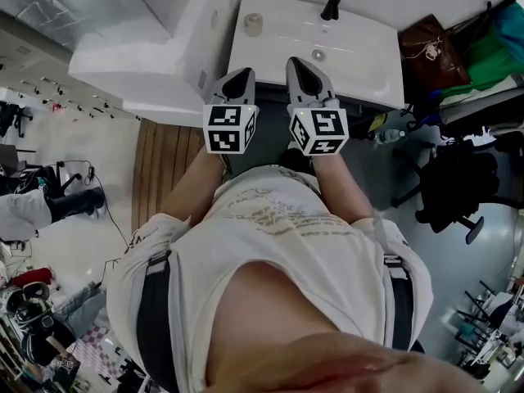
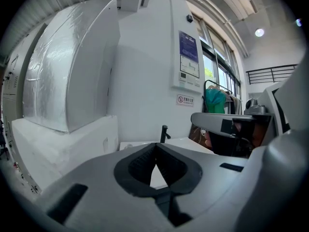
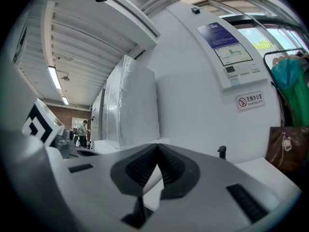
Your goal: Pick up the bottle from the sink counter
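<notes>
Bottle (image 1: 253, 24), apparently upright, on far corner of sink counter (image 1: 372, 72); left claw (image 1: 242, 74) and right claw (image 1: 296, 62) closed tight, empty.

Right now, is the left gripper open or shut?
Shut. In the left gripper view, the left gripper has its jaws touching at the tips, with nothing held between them.

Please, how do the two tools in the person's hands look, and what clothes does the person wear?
The left tool and right tool are light grey pointed shells with black ribbed pads. Each carries a white cube with black square markers. The person wears a pale short-sleeved T-shirt and dark straps.
</notes>
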A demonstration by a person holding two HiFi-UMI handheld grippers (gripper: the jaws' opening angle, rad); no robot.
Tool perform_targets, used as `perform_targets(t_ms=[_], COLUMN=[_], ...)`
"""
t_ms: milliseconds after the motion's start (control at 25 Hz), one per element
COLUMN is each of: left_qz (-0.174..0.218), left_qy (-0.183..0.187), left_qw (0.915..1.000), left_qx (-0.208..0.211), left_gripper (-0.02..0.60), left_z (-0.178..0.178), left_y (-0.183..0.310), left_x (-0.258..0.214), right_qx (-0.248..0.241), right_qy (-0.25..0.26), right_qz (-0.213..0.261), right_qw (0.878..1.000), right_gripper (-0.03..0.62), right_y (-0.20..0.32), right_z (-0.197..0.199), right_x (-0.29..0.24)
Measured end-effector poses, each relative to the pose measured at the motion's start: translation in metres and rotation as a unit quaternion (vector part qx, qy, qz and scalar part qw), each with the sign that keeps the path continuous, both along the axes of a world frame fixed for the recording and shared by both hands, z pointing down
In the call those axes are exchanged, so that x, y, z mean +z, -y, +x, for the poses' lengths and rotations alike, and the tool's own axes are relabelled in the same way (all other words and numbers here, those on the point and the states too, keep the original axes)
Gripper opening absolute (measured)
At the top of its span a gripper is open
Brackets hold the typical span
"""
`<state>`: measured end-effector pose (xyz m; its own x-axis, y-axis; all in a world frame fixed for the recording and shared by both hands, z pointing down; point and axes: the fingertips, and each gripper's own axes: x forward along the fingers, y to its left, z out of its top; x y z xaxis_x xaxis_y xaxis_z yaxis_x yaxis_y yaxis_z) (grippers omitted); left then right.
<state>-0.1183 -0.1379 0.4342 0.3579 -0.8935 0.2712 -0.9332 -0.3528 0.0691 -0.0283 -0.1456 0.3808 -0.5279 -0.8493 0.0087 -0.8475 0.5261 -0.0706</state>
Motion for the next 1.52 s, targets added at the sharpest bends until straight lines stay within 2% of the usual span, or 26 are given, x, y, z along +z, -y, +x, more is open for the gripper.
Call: perform_targets(t_ms=[720, 1240, 1520], left_qz=[-0.012, -0.011, -0.021], left_qy=[0.001, 0.006, 0.015], left_qw=[0.9995, 0.9976, 0.9954], left_qx=[-0.028, -0.068, -0.092], left_gripper=[0.021, 0.021, 0.021], left_z=[-0.011, -0.015, -0.006], left_y=[0.059, 0.145, 0.19], left_x=[0.014, 0.009, 0.009], right_qx=[-0.037, -0.08, -0.101], right_qy=[-0.006, -0.004, -0.001], right_qz=[-0.012, -0.007, -0.017], right_qw=[0.999, 0.997, 0.995], right_gripper=[0.025, 0.024, 0.025], right_y=[0.066, 0.155, 0.206], right_z=[-0.019, -0.024, -0.014], right_x=[0.016, 0.009, 0.009])
